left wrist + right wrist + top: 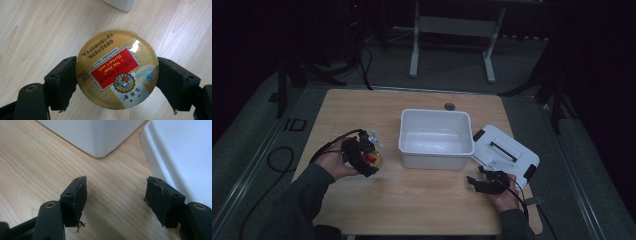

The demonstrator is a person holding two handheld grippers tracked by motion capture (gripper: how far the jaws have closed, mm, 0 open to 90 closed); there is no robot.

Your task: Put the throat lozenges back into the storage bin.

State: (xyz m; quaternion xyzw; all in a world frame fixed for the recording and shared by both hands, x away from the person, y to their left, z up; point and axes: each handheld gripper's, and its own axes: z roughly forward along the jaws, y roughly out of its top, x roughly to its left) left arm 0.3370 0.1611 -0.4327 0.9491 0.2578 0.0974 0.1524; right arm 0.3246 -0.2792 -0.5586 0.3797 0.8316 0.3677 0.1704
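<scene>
A round gold candy tin (117, 68) with a red label sits between the two jaws of my left gripper (117, 82), which press on its sides just above the wooden table. In the high view the left gripper (362, 156) and the tin (373, 159) are left of the white bin (436, 150). My right gripper (116, 195) stands open over bare wood with nothing between its jaws, near the bin's corner (100, 140). The high view places the right gripper (486, 182) at the bin's front right, beside the white lid (506, 150).
The white bin (436, 150) in the table's middle looks empty inside. Its flat lid (185, 157), with black clips, lies to the right of the bin. A small round hole cover (449, 106) sits behind the bin. Cables trail from both grippers.
</scene>
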